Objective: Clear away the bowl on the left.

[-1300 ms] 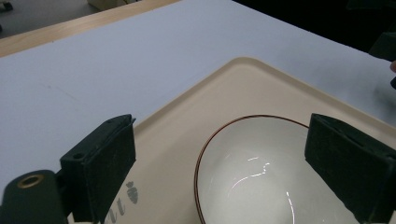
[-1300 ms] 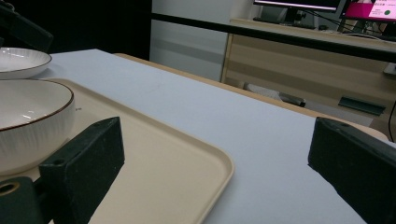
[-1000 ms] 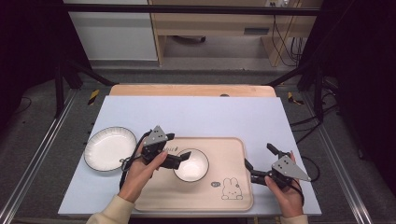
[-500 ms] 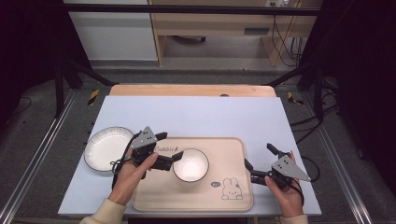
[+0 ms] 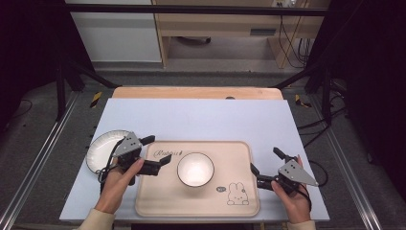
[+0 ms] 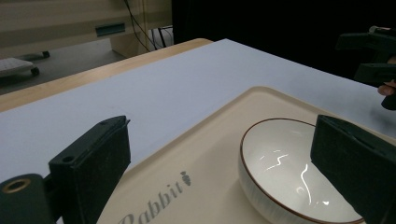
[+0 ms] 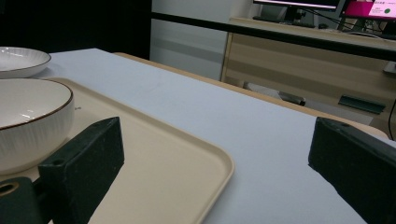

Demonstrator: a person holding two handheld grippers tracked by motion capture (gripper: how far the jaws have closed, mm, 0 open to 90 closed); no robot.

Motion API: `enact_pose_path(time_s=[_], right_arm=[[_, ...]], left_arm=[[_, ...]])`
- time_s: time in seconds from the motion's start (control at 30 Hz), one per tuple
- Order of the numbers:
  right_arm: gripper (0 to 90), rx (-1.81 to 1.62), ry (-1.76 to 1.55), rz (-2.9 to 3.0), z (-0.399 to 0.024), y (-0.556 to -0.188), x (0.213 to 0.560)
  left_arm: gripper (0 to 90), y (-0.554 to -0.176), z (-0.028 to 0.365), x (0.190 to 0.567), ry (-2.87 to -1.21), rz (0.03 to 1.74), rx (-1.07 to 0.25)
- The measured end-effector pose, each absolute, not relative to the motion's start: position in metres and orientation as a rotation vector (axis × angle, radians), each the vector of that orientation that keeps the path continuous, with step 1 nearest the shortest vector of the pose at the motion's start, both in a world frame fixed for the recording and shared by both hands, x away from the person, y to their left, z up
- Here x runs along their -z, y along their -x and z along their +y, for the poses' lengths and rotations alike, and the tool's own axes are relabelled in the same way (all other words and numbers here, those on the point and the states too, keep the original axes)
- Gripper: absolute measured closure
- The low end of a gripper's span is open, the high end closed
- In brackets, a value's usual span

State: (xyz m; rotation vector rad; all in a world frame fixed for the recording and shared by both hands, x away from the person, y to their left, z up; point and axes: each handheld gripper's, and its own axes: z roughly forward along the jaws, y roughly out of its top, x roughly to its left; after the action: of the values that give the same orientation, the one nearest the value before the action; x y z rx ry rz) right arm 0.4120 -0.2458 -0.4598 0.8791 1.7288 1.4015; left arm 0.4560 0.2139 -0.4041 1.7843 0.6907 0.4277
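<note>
Just changed: left gripper has backed off leftward from the bowl; a second ago its jaws sat at the rim, now they're clear of it.
Reading: bowl looks delivered; it sits free in the middle of the tray.
Left gripper: jaws wide apart, empty, bowl just ahead, right of centre.
Right gripper: jaws spread, holding nothing, parked at the tray's right edge.
Behind left gripper: plate, untouched, likely next.
</note>
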Motion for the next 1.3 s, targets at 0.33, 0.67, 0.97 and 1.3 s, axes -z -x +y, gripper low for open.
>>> enact_pose_path(time_s=[0.33,0.67,0.97,1.3], right_arm=[[3.6,-1.402,-0.881,1.729,-0.245,-0.412,0.460],[3.6,-1.400,-0.881,1.731,-0.245,-0.412,0.460],[3.6,-1.401,-0.881,1.730,-0.245,-0.412,0.460],[3.6,-1.399,-0.879,1.734,-0.245,-0.412,0.461]], left_arm=[[4.7,-0.447,0.241,0.415,-1.761,0.726,-0.443],[4.7,-0.443,0.264,0.418,-1.734,0.757,-0.470],[4.4,-0.437,0.287,0.416,-1.702,0.781,-0.503],[4.3,-0.432,0.308,0.417,-1.671,0.797,-0.530]])
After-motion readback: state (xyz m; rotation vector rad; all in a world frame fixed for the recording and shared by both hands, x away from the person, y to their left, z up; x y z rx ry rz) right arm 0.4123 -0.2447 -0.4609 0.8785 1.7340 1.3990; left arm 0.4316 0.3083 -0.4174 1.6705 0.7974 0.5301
